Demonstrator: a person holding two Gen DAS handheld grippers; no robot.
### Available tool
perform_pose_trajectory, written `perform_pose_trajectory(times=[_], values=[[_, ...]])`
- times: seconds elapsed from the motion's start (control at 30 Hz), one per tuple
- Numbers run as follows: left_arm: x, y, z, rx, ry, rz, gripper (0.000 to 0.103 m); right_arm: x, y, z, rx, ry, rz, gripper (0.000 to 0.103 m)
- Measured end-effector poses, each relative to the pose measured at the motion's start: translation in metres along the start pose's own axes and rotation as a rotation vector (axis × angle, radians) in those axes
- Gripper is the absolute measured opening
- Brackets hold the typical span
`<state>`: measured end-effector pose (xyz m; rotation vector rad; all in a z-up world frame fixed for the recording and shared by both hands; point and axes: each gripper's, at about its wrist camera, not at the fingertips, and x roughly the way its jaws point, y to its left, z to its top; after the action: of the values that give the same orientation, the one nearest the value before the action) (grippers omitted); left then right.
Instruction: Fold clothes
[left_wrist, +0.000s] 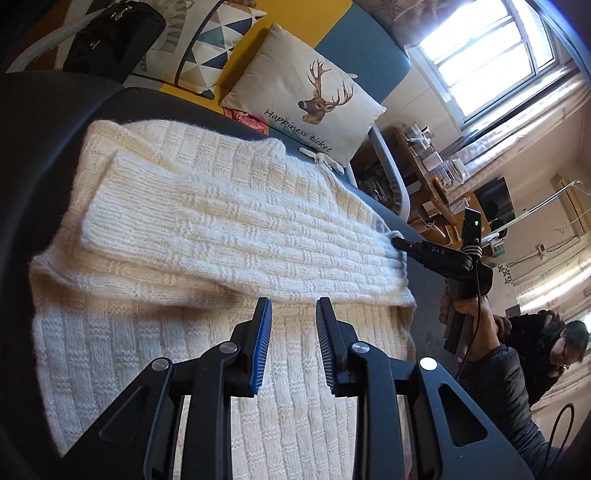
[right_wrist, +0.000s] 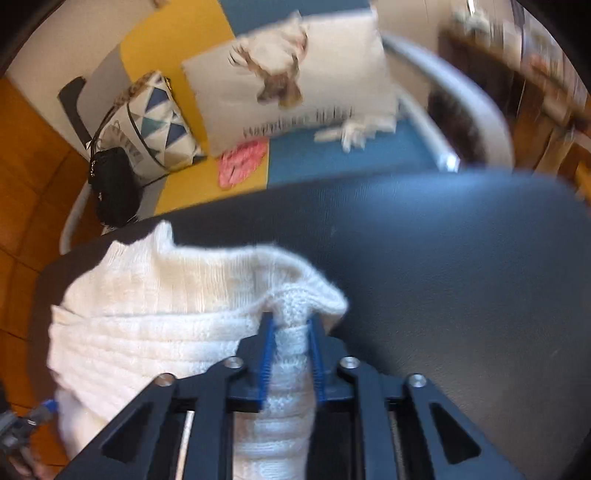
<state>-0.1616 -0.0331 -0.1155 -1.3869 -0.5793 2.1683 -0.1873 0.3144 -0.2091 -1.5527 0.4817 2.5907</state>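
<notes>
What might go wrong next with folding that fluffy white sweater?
The right gripper pinches only a small bunch of the sweater near its edge, so the loose knit may slip out or stretch when pulled. The left gripper hovers above the cloth, its jaws holding nothing, so the sleeve already folded across the body could drag out of place. The right view is blurred, so quick movement may worsen both.

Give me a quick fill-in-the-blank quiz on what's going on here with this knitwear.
1. The knitted sweater is coloured ____.
2. The right gripper has its fingers closed on the ____.
3. The left gripper holds ____.
4. The pillow shows a ____.

Missing words: white; sweater; nothing; deer
</notes>
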Motion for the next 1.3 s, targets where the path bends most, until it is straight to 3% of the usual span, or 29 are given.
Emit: perform_pose_trajectory(times=[0.13,0.2,0.23,0.33,0.37,0.43,0.53,0.57,0.67,0.8,0.9,1.1,1.13,1.2,1.3], values=[[-0.002,0.001,-0.001,0.005,-0.004,-0.003,0.027,-0.039,0.051,0.014,-0.192,-0.145,-0.179,0.009],[0.001,-0.002,-0.001,0.016,-0.002,0.002,0.027,-0.034,0.058,0.013,-0.229,-0.161,-0.256,0.009],[0.001,-0.004,-0.001,0.022,-0.002,0.001,0.027,-0.019,0.057,0.015,-0.227,-0.100,-0.264,0.009],[0.000,-0.014,0.000,0.051,-0.006,-0.005,0.027,-0.002,0.039,0.019,-0.147,-0.038,-0.180,0.014],[-0.001,-0.018,0.002,0.062,-0.009,-0.005,0.027,-0.003,0.028,0.021,-0.085,-0.026,-0.145,0.023],[-0.001,-0.025,0.006,0.082,-0.010,-0.015,0.027,-0.017,0.006,0.022,0.018,-0.032,-0.029,0.024],[0.007,-0.042,0.012,0.129,-0.003,-0.017,0.027,-0.051,-0.016,0.003,0.024,-0.068,0.049,0.025],[0.012,-0.047,0.015,0.143,0.005,-0.018,0.027,-0.062,-0.023,-0.008,-0.034,-0.076,0.062,0.025],[0.034,-0.063,0.023,0.173,0.041,-0.027,0.027,-0.089,-0.015,-0.050,-0.178,-0.068,0.039,0.025],[0.071,-0.086,0.031,0.211,0.091,-0.038,0.027,-0.097,0.008,-0.107,-0.388,-0.125,-0.137,0.025],[0.097,-0.105,0.037,0.236,0.126,-0.047,0.027,-0.087,0.016,-0.123,-0.435,-0.135,-0.146,0.025],[0.140,-0.133,0.050,0.266,0.178,-0.053,0.027,-0.061,0.016,-0.114,-0.428,-0.141,-0.075,0.025],[0.147,-0.134,0.052,0.266,0.190,-0.044,0.027,-0.057,0.015,-0.111,-0.410,-0.138,-0.072,0.023],[0.162,-0.135,0.054,0.262,0.219,-0.035,0.027,-0.055,0.012,-0.107,-0.365,-0.134,-0.046,0.010],[0.179,-0.138,0.051,0.286,0.249,-0.013,0.027,-0.063,0.007,-0.104,-0.306,-0.145,0.012,0.005]])
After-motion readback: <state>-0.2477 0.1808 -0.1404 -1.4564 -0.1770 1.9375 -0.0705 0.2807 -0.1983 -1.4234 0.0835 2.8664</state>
